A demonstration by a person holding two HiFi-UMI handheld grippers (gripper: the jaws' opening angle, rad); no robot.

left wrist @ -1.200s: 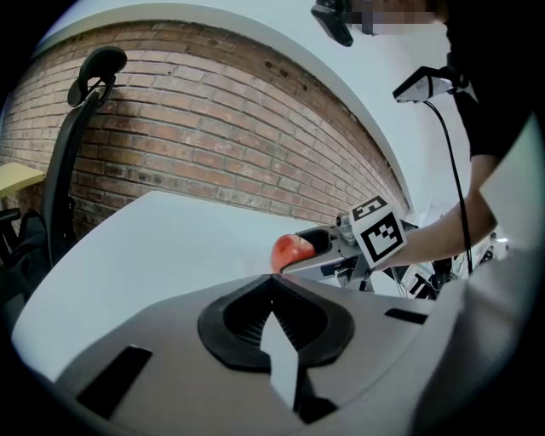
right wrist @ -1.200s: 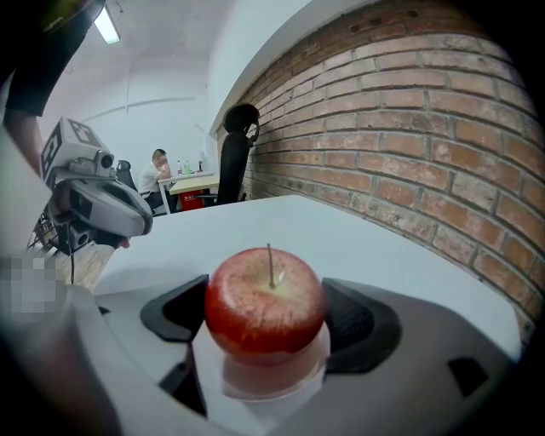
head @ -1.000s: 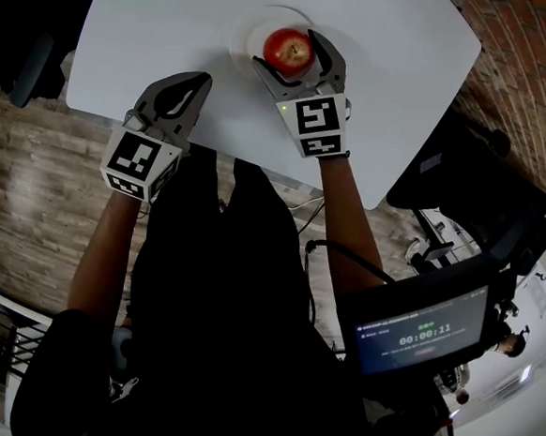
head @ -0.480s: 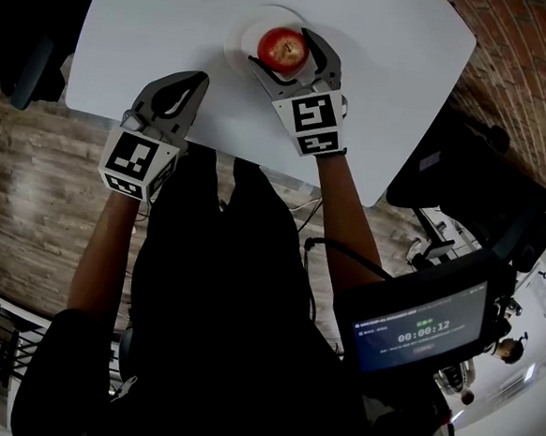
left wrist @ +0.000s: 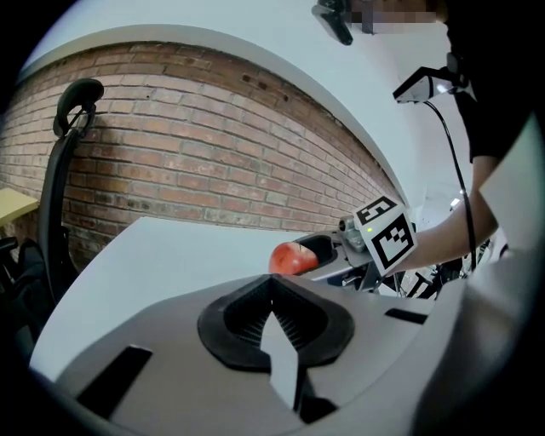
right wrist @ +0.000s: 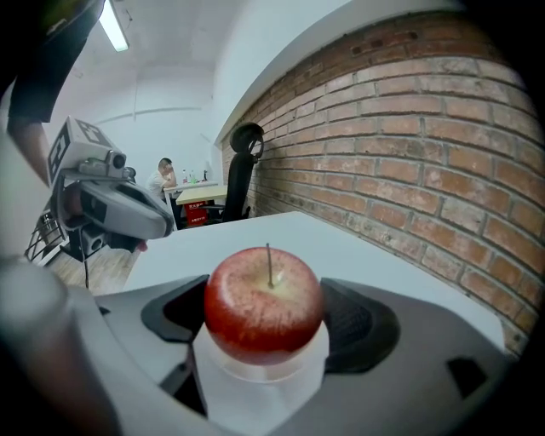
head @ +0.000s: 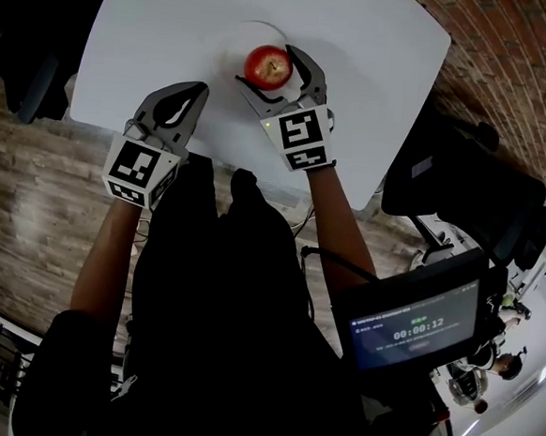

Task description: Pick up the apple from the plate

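1. Glossy red round apple (right wrist: 264, 300), stem up, sits over a small white round plate (head: 232, 40). In the head view it is toward the plate's 4 o'clock rim. Can't tell if its base touches the plate.
2. The right gripper (head: 269, 69) has the apple btwn its jaws. Dark ribbed pads (right wrist: 362, 328) close in on the fruit's 3 and 9 o'clock sides, and the jaws are apart only by the apple's width.
3. The left gripper (head: 197, 91) is at the apple's 8 o'clock, over the table's near edge and well apart from the plate. Its jaws are drawn together w/ tips meeting and nothing held.
4. A white tabletop w/ rounded corners (head: 381, 42) carries the plate, which lies near the middle of the table's near half.
5. The person, in a dark top (head: 219, 302), holds one gripper in each hand, forearms reaching to 12 o'clock.
6. Surroundings: a red brick wall (right wrist: 409, 128) at 2 o'clock; a dark screen w/ a timer readout (head: 417, 322) at 5 o'clock; a pale wood-plank floor (head: 30, 193) at 9 o'clock; a black office chair (right wrist: 247, 140) by the wall.
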